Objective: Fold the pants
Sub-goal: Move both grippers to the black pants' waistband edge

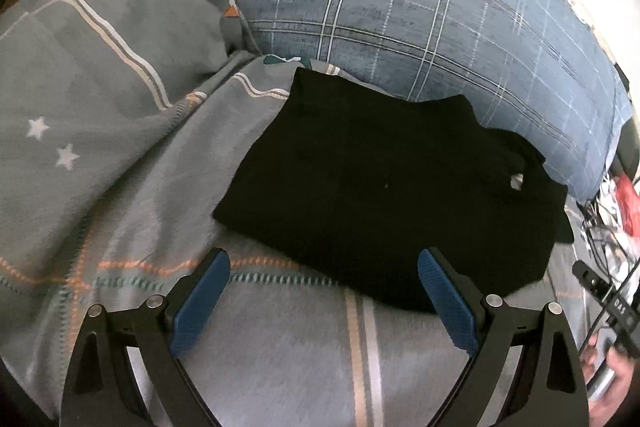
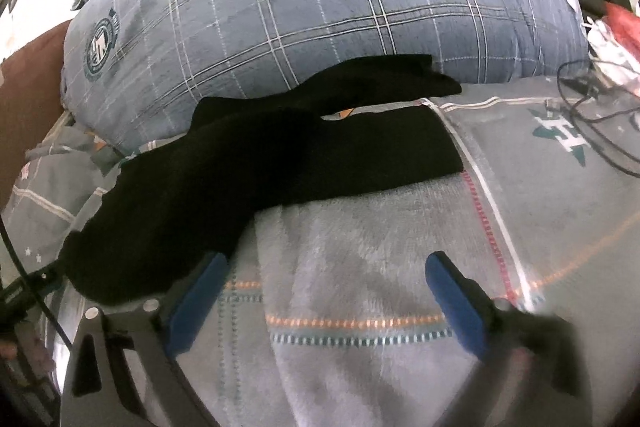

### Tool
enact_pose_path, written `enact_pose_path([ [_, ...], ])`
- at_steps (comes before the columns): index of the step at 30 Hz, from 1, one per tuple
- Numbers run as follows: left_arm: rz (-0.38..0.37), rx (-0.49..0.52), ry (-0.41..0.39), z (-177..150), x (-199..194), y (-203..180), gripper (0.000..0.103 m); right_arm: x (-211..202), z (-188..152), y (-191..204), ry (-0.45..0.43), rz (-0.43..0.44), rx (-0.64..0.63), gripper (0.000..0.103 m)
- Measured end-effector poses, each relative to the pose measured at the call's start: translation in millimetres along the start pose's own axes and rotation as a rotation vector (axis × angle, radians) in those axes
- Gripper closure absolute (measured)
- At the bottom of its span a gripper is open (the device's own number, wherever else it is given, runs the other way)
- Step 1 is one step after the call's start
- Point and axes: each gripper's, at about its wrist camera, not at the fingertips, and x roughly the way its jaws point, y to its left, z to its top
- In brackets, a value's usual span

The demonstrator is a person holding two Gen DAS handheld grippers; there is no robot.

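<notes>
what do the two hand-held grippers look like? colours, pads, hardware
Both match. The left hand-held gripper has black angular linkage arms with triangular cut-outs, silver round pivot pins, and blue fingers with ribbed pad faces. The right hand-held gripper has the same black frame, silver pins and blue fingers; a thin black cable runs beside it.

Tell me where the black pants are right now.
The black pants lie on the grey bedspread, against the blue plaid pillow; in the right wrist view they stretch across the left and centre.
</notes>
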Motion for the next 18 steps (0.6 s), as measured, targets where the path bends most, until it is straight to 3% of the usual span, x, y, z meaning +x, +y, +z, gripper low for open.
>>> enact_pose_path([
  [4, -0.005, -0.010, 0.015, 5.9, 17.4, -3.6, 0.007, 14.7, 7.0, -11.4, 0.018, 0.047, 0.056, 0.011],
  [16, -0.023, -0.025, 0.023, 26.1, 49.5, -13.3, 0.009, 54.0, 39.7, -22.0, -0.012, 0.158, 0.212, 0.013],
  [18, -0.033, -0.042, 0.018, 29.4, 52.1, -12.2, 0.012, 60.2, 44.5, -25.8, -0.028, 0.166, 0.252, 0.027],
])
